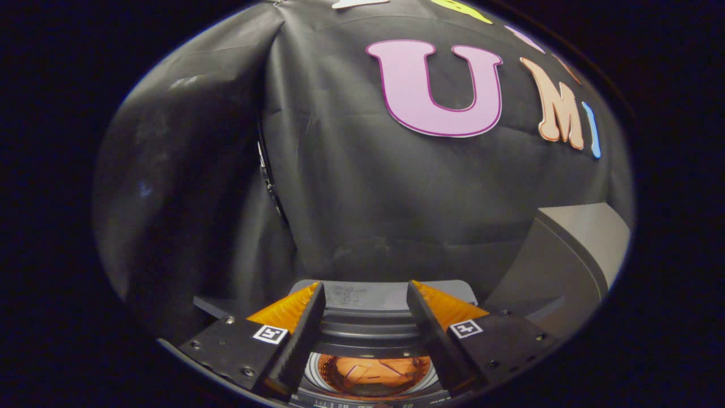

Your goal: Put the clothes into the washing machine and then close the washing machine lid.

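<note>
The washing machine [371, 317] sits low, straight beneath the gripper [366, 294], its grey top panel running across between and just beyond the two fingers. Its round opening [371, 374] lies between the fingers at 6 o'clock, ringed by a pale rim, and inside it the drum [371, 377] shines with a warm orange gleam (whether that colour is clothing or only a reflection on metal, I cannot tell). The rear edge of the panel stands just ahead of the fingertips at 12 o'clock from them.

The lid [566, 266] is up, a grey slab standing tilted at about 3 o'clock from the gripper, its curved inner edge facing the opening. It lies well beyond the right finger.

The gripper's fingers are spread wide apart with nothing between them; no cloth, no edge, only the machine's top and the mouth of the drum showing in the gap.

Behind the machine hangs the black cloth wall [351, 187], close to the rear panel and folding inward at 10 o'clock. Room is open over the mouth; the lid bounds the 3 o'clock side.
</note>
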`<state>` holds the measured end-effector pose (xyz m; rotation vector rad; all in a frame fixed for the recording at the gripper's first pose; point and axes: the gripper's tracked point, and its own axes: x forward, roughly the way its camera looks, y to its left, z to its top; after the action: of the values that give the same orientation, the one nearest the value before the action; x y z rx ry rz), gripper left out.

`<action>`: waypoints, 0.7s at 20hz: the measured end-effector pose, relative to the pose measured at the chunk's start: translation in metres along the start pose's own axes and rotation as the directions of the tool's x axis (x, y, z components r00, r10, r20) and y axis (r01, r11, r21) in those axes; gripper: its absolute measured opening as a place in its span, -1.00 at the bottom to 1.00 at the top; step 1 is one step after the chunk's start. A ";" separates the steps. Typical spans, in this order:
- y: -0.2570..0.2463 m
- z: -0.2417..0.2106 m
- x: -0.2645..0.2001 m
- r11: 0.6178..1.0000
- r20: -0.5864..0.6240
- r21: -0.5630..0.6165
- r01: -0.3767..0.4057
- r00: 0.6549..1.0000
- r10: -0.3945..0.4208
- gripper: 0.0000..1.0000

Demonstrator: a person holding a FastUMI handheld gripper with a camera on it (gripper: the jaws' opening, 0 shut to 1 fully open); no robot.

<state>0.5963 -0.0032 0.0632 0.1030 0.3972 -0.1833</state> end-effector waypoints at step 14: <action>0.001 0.001 -0.042 0.993 0.144 0.056 -0.099 0.985 0.090 0.83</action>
<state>0.5587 0.0043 0.0810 0.1700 0.2443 -0.1085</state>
